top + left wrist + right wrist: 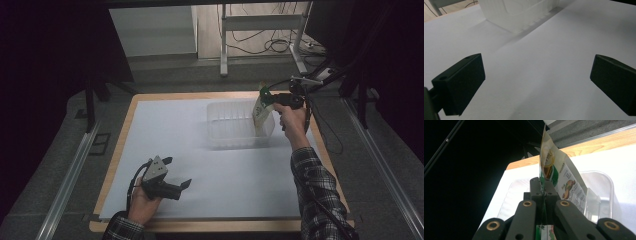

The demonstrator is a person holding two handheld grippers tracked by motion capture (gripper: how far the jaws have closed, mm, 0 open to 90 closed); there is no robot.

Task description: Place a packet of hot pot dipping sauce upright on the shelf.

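Note:
My right gripper [266, 98] is shut on a cream and green snack packet [261, 114], which hangs down into the right end of a clear plastic tub [225, 131] at the back of the table. In the right gripper view the jaws pinch the packet [564, 180] edge-on, with the tub [604, 185] below it. My left gripper [176, 172] rests low over the white sheet near the front left. Its jaws stand wide open [536, 85] with nothing between them, and the tub [521, 12] lies ahead of it.
A white sheet [165, 135] covers most of the wooden table [125, 130]. Metal rails [70, 175] run along both sides. A desk frame with cables [260, 40] stands behind the table.

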